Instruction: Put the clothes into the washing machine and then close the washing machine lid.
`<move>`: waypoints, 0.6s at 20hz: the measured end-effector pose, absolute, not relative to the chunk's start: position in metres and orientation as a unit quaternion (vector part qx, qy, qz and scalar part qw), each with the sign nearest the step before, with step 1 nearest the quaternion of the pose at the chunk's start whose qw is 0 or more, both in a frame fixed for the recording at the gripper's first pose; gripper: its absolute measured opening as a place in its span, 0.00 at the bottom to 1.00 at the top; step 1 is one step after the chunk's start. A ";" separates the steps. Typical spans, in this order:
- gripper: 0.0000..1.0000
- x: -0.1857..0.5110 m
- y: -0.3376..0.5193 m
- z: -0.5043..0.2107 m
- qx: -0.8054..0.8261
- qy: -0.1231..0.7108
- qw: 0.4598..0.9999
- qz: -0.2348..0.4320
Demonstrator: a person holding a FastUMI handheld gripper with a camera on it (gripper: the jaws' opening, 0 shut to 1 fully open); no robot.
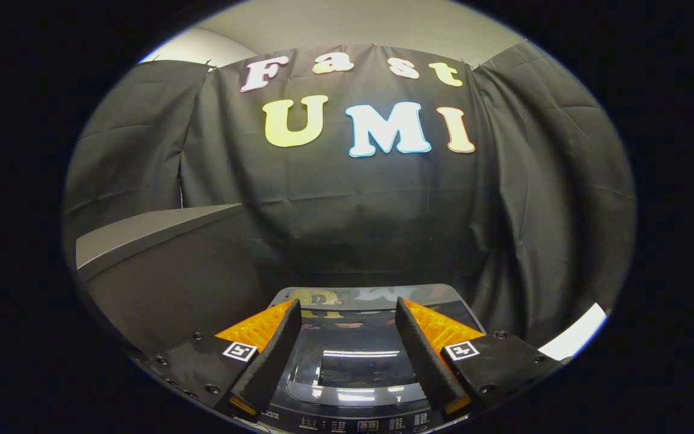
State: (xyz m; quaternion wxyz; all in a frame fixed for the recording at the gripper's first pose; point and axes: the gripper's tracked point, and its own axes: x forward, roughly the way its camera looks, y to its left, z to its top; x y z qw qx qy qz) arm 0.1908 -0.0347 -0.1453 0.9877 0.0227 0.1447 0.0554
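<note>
A top-loading washing machine stands below and just ahead of my fingers. Its dark glossy lid lies flat and shut, mirroring the wall and a strip of light. A control panel with small buttons runs along its near edge. My gripper hovers above the lid with its fingers wide apart and nothing between them. I see no clothes here.
A dark grey counter or cabinet stands to the left of the machine, its top higher than the lid. Black cloth walls close off the back and right side. A white strip shows low to the right.
</note>
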 end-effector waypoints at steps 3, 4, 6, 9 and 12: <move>0.97 0.182 -0.031 -0.126 0.021 0.131 0.990 0.049; 0.97 0.179 -0.030 -0.117 0.019 0.125 0.991 0.046; 0.97 0.168 -0.025 -0.099 0.017 0.111 0.993 0.040; 0.97 0.148 -0.019 -0.074 0.017 0.094 0.995 0.030; 0.97 0.126 -0.014 -0.049 0.013 0.074 0.997 0.021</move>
